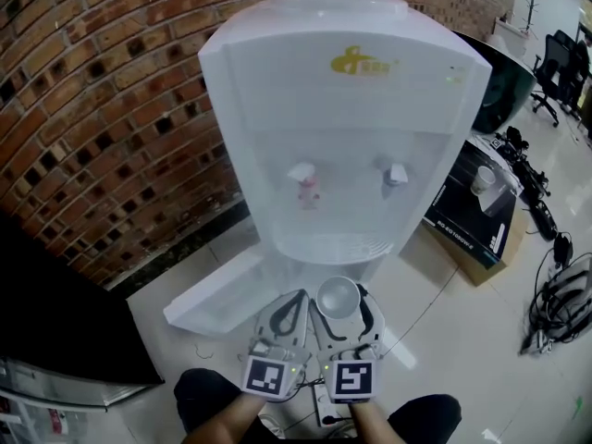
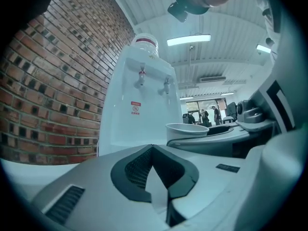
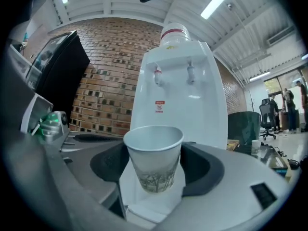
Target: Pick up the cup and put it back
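Two grippers are hovering side by side low in front of the white water dispenser. Right gripper jaws are standing wide, clamping the paper cup, which is sitting upright and showing a tree print. Left gripper jaws are resting closed together with nothing between them.

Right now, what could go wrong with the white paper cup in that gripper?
1. The white paper cup is thin, and its rim looks slightly squashed in the right gripper. A harder squeeze could crumple it; a looser one could drop it.
2. It leans a little, so it may tip over when set down.
3. The shut left gripper sits right beside it and could bump it.
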`<state>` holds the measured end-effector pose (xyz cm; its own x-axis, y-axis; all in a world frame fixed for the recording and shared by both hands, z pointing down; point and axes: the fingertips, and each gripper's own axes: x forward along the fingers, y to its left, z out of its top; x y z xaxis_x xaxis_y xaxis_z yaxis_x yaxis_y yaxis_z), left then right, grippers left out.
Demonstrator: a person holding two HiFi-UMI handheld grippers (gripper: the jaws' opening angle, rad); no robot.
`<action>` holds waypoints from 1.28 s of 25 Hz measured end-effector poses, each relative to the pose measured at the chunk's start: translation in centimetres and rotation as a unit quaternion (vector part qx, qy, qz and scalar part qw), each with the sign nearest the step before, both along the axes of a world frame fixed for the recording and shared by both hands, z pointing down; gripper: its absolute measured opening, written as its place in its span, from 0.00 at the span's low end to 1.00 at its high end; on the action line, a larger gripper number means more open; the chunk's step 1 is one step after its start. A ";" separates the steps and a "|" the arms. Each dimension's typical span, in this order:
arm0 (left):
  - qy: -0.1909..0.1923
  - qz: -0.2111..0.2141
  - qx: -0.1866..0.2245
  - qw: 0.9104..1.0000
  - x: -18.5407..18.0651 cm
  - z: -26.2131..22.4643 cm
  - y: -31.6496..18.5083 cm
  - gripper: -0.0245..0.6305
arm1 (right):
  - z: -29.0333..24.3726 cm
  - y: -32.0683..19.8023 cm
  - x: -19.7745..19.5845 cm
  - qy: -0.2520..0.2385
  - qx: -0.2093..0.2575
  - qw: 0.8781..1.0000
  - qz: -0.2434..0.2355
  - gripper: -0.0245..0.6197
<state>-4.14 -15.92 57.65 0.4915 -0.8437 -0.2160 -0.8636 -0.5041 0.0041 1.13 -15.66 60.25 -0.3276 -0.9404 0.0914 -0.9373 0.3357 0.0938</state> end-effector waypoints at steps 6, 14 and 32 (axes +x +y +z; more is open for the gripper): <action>-0.014 -0.003 -0.014 1.000 0.3 2.7 -0.6 0.02 | 3.2 -0.9 0.4 0.003 -0.016 1.000 0.002 0.56; -0.040 -0.013 -0.057 0.997 0.5 9.8 -4.2 0.02 | 10.6 -4.8 0.6 -0.020 -0.036 0.999 0.006 0.56; -0.048 -0.014 -0.095 0.994 0.7 17.7 -8.1 0.02 | 26.6 -16.4 0.3 -0.007 -0.053 0.999 0.008 0.56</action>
<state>-3.48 -24.01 75.37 0.4778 -0.8785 -0.0044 -0.8783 -0.4778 0.0138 1.46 -32.02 86.86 -0.3140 -0.9312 0.1851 -0.9439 0.3272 0.0448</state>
